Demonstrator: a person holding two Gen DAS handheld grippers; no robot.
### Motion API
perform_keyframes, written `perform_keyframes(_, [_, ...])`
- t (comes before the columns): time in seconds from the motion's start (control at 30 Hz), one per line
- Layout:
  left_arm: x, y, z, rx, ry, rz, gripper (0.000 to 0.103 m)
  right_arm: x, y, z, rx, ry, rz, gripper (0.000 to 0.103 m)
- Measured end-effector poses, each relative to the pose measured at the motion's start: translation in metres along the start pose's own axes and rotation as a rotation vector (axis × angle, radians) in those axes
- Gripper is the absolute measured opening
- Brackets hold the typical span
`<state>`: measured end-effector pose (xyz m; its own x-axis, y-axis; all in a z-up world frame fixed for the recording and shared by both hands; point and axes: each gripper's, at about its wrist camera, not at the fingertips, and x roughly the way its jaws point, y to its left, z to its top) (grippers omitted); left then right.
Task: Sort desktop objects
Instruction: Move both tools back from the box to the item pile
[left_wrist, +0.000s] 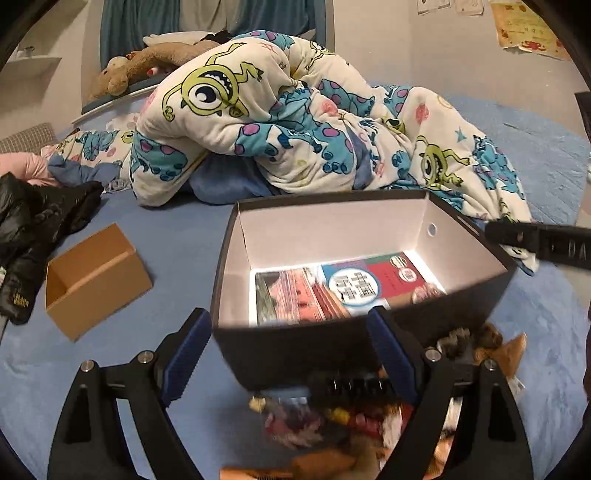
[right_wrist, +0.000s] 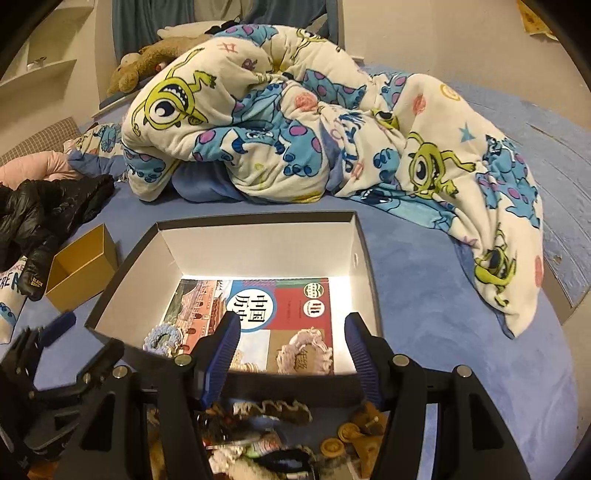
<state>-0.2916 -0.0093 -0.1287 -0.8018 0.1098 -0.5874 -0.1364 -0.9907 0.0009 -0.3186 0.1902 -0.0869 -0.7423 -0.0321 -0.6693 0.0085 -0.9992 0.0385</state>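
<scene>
A dark box with a white inside (left_wrist: 332, 229) (right_wrist: 258, 240) stands on the blue bed. A colourful book (left_wrist: 343, 288) (right_wrist: 280, 310) lies flat in it, with a pink scrunchie (right_wrist: 306, 350) and a light blue scrunchie (right_wrist: 162, 338) on top. A heap of small items, hair ties and clips (left_wrist: 332, 424) (right_wrist: 277, 435), lies in front of the box. My left gripper (left_wrist: 288, 354) is open and empty above the heap at the box's near wall. My right gripper (right_wrist: 291, 354) is open and empty over the box's near edge.
A small open brown carton (left_wrist: 92, 280) (right_wrist: 81, 273) sits left of the box. A black jacket (left_wrist: 33, 236) (right_wrist: 40, 218) lies at far left. A bunched cartoon blanket (left_wrist: 295, 122) (right_wrist: 314, 129) fills the bed behind the box. The left gripper shows at lower left in the right wrist view (right_wrist: 55, 354).
</scene>
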Motion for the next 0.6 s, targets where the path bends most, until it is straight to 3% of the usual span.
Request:
perform_keyframes(0.1, [-0.012,-0.002,-0.018,-0.014,0.034,-0.064,0.088,-0.012,-0.005,-0.008,0.015,-0.006,0.002,0.060])
perform_keyframes(0.2, [-0.023,-0.008,-0.036,-0.014,0.044,-0.044,0.094,-0.024,-0.007,-0.020,-0.026,-0.034,0.004,0.060])
perform_keyframes(0.33, [-0.034,-0.011,-0.058,-0.063,0.064,-0.055,0.094,-0.036,-0.004,-0.038,-0.064,-0.049,-0.017,0.060])
perform_keyframes(0.6, [-0.040,-0.025,-0.096,-0.073,0.139,-0.081,0.094,-0.047,0.001,-0.075,-0.101,0.002,0.016,0.060])
